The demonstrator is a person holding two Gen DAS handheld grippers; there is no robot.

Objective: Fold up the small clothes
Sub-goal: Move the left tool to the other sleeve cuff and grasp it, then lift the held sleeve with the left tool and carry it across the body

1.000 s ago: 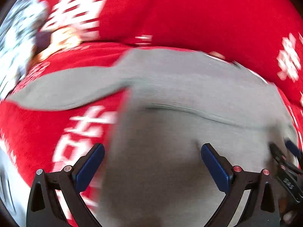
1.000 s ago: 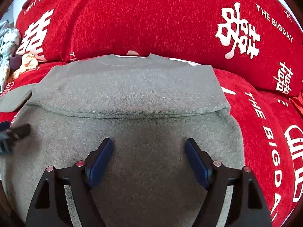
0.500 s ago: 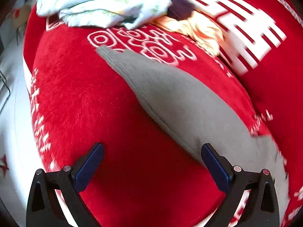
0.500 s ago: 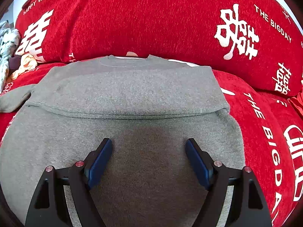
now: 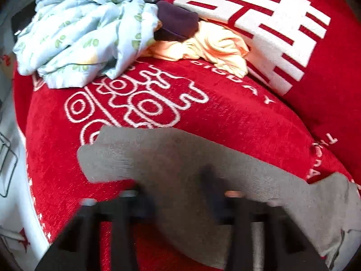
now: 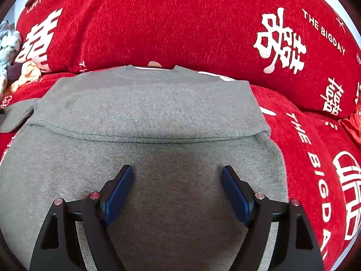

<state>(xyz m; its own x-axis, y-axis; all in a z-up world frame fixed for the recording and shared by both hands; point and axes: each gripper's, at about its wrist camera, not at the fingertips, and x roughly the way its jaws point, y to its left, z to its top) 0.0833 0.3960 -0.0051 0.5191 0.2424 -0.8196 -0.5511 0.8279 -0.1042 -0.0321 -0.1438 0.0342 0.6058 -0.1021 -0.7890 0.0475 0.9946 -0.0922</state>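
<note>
A grey sweater (image 6: 146,108) lies flat on the red sofa cover (image 6: 304,158), its right side folded over the body. My right gripper (image 6: 177,180) hovers open over the lower body, nothing between its fingers. The sweater's left sleeve (image 5: 180,158) stretches out over the red seat. My left gripper (image 5: 176,194) is low over that sleeve, blurred, its jaws closing with the sleeve cloth between them. The pads still stand apart. In the right wrist view the sleeve's cuff (image 6: 15,117) shows at the far left edge.
A heap of other clothes lies at the sofa's left end: a light blue patterned piece (image 5: 90,29), a dark purple one (image 5: 178,22) and a pale yellow one (image 5: 209,47). The sofa back (image 6: 180,22) rises behind the sweater. The seat edge drops to pale floor (image 5: 13,192) on the left.
My left gripper swung left from the sweater's body out to the sleeve, came down over it, and its jaws have started closing. The right gripper stayed still and open.
</note>
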